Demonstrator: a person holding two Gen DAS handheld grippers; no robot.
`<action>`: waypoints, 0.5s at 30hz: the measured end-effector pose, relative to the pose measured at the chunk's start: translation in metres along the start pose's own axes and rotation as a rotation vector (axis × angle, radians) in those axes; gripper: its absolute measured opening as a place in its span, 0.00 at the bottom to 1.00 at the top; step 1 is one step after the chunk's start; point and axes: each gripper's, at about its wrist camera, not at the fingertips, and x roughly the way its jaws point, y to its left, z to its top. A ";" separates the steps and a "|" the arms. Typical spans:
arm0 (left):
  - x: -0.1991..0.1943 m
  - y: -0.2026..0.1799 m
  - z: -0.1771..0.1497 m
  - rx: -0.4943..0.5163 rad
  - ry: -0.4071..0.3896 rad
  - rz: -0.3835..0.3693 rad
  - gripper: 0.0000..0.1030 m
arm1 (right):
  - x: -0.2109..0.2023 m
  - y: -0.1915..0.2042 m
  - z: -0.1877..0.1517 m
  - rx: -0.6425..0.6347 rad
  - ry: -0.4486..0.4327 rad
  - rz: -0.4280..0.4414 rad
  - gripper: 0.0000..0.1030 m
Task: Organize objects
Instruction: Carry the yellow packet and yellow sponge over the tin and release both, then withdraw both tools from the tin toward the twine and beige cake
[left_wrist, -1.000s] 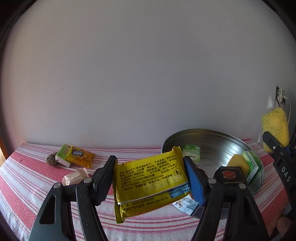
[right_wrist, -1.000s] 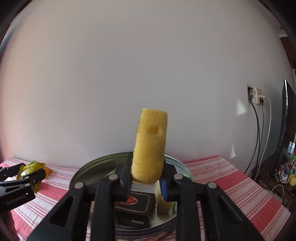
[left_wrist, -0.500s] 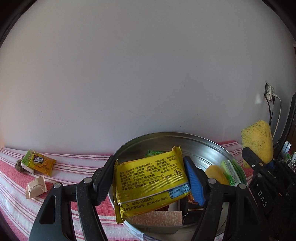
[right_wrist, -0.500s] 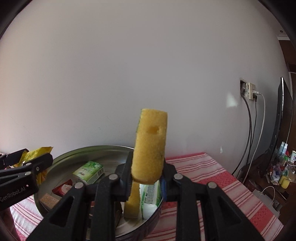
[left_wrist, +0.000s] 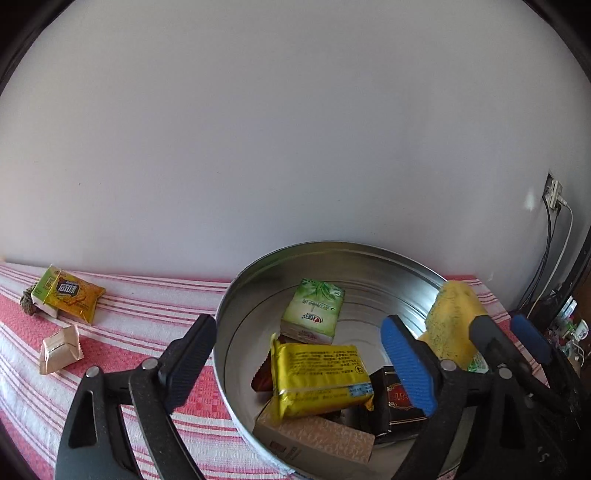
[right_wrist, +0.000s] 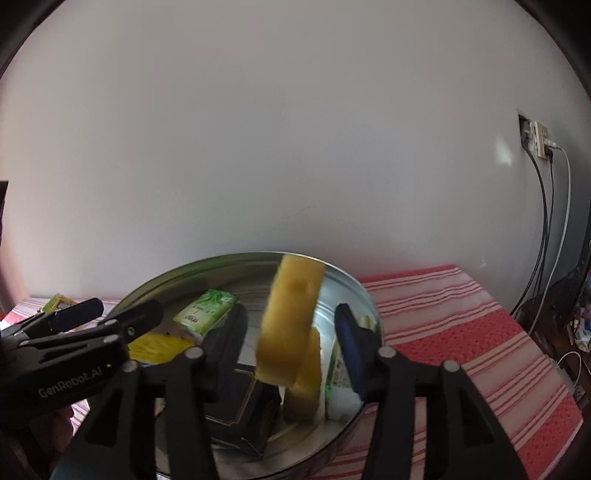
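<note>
My left gripper (left_wrist: 295, 362) hangs over the near rim of a round metal basin (left_wrist: 332, 246), its jaws opening and nothing between them. A yellow snack packet (left_wrist: 317, 376) lies below them in the basin, on top of other packs. My right gripper (right_wrist: 290, 339) is over the basin's right side, jaws opening. A yellow sponge (right_wrist: 291, 317), blurred, is between its fingers and clear of both pads. Another yellow sponge (right_wrist: 306, 380) stands in the basin beneath it. A green tissue pack (left_wrist: 314, 310) lies farther back in the basin.
The basin also holds a black box (left_wrist: 399, 398) and a beige box (left_wrist: 317, 439). On the red-striped cloth (left_wrist: 147, 310) to the left lie an orange snack packet (left_wrist: 70, 295) and a beige wrapped packet (left_wrist: 61, 349). A wall socket with cables (right_wrist: 535, 136) is at the right.
Both grippers have opened. The yellow packet has dropped from the left jaws into the basin. The sponge has come free of the right pads and tilts downward. Both grippers moved over the basin.
</note>
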 end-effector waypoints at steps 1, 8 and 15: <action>-0.001 0.002 0.001 -0.013 0.017 -0.007 0.96 | -0.006 -0.004 0.001 0.029 -0.026 0.016 0.85; -0.026 0.020 -0.012 0.083 -0.054 0.153 0.96 | -0.019 -0.015 0.005 0.102 -0.103 0.007 0.95; -0.047 0.055 -0.032 0.130 -0.125 0.244 0.96 | -0.023 -0.016 0.003 0.141 -0.131 -0.021 0.95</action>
